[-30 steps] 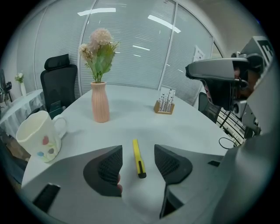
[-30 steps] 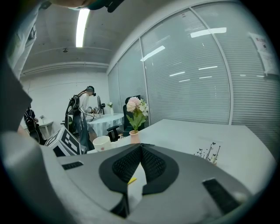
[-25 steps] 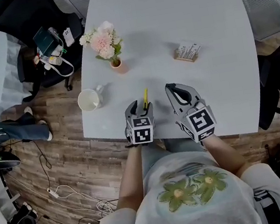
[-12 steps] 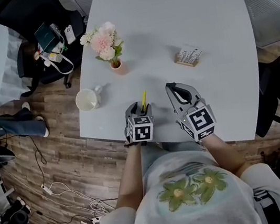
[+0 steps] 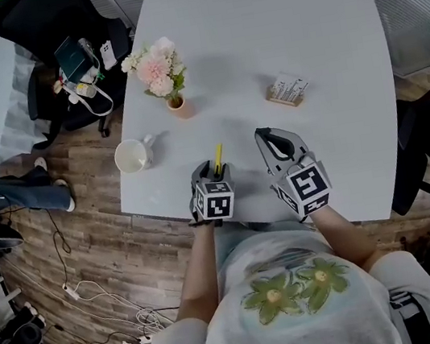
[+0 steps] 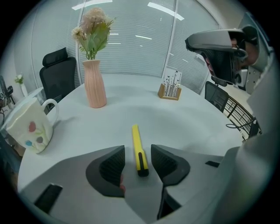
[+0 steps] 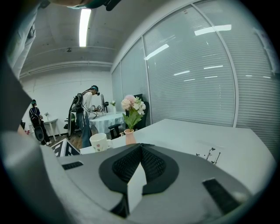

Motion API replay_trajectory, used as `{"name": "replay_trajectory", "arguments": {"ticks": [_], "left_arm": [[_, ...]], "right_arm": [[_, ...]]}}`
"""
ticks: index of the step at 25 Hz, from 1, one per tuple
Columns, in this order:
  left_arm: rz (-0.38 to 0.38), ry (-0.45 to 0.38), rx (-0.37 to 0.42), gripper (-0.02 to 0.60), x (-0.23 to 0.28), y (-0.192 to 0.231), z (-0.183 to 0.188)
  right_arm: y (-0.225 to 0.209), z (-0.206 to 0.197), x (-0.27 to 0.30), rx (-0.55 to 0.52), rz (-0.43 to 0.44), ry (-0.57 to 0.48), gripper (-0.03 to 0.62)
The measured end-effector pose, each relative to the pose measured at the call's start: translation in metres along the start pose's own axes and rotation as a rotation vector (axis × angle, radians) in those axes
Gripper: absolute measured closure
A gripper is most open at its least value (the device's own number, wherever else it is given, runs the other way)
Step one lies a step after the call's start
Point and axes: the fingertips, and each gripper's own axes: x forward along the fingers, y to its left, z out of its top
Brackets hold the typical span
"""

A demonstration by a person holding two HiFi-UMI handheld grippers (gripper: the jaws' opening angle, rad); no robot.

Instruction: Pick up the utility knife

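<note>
Our left gripper (image 6: 138, 151) jaws, just closing, straddle utility knife (image 6: 136, 136) rear end, not yet pinching: light, stiff, slick. Right gripper (image 7: 140, 148) clamped empty.

The utility knife (image 6: 137, 146) looks like glossy yellow plastic, the table (image 5: 300, 46) smooth and matt.

Office: glass partitions (image 7: 197, 65), desk chairs (image 6: 59, 72)

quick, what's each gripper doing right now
Left gripper: open, jaws have just been closing around the utility knife, not gripping it yet.
Right gripper: shut, holding nothing.
</note>
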Motion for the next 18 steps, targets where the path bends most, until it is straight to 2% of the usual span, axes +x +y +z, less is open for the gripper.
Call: {"name": "replay_trajectory", "arguments": {"ticks": [2, 12, 15, 18], "left_arm": [[0.013, -0.001, 0.02, 0.419, 0.0, 0.002, 0.0], [0.018, 0.009, 0.091, 0.43, -0.001, -0.001, 0.0], [0.019, 0.014, 0.14, 0.472, -0.001, -0.005, 0.001], [0.026, 0.019, 0.154, 0.509, 0.0, -0.008, 0.001]], "right_arm": [[-0.003, -0.001, -0.001, -0.003, -0.003, 0.003, 0.588], [-0.01, -0.005, -0.006, -0.009, -0.005, 0.01, 0.588], [-0.01, -0.005, -0.006, -0.009, -0.005, 0.01, 0.588], [-0.01, -0.005, -0.007, -0.01, -0.004, 0.01, 0.588]]}}
